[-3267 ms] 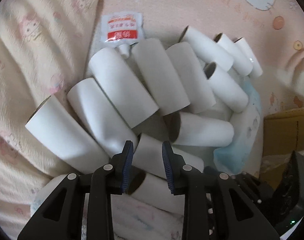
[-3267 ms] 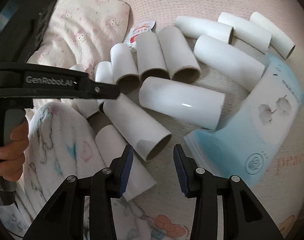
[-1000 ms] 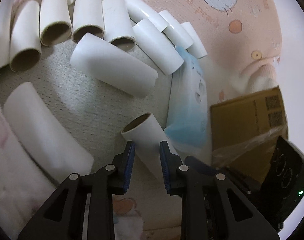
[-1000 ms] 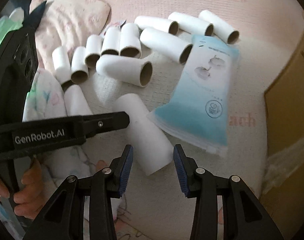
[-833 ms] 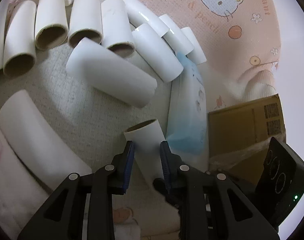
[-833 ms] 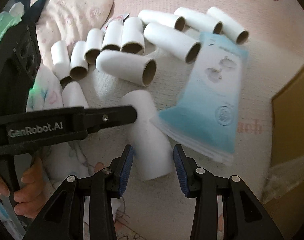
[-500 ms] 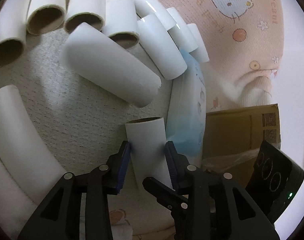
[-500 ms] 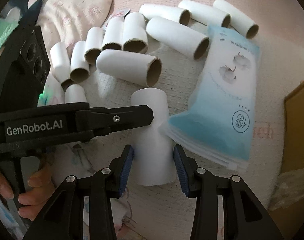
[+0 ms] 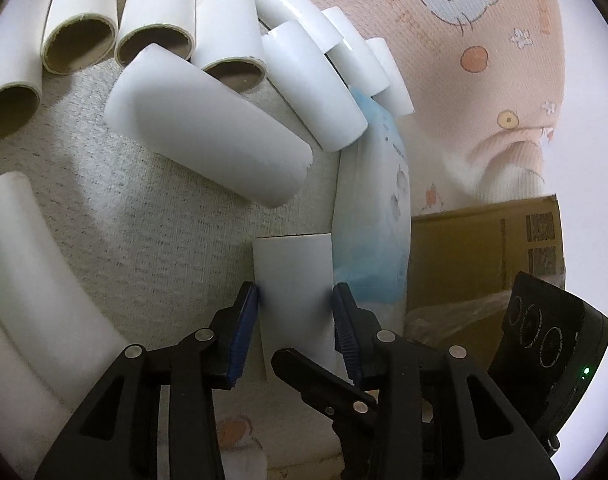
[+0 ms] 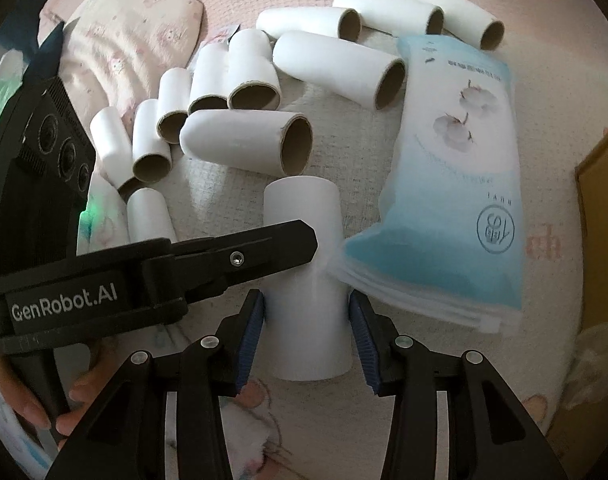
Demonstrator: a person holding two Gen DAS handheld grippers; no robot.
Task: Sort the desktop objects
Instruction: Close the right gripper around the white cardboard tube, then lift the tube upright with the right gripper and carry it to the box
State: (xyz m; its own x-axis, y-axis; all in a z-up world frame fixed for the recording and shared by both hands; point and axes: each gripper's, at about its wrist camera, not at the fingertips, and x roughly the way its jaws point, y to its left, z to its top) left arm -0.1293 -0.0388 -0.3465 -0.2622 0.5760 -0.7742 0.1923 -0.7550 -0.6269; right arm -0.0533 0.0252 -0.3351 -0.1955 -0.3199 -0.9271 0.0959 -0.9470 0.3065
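White cardboard tube (image 10: pixel 306 280) passes from my just-widened left gripper (image 9: pixel 295 320), still straddling it, into my right gripper (image 10: pixel 307 328), clamped; next, withdraw left.

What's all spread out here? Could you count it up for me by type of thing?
White cardboard tubes: 12
Blue-and-white packet: 1
Brown cardboard box: 1
Total: 14
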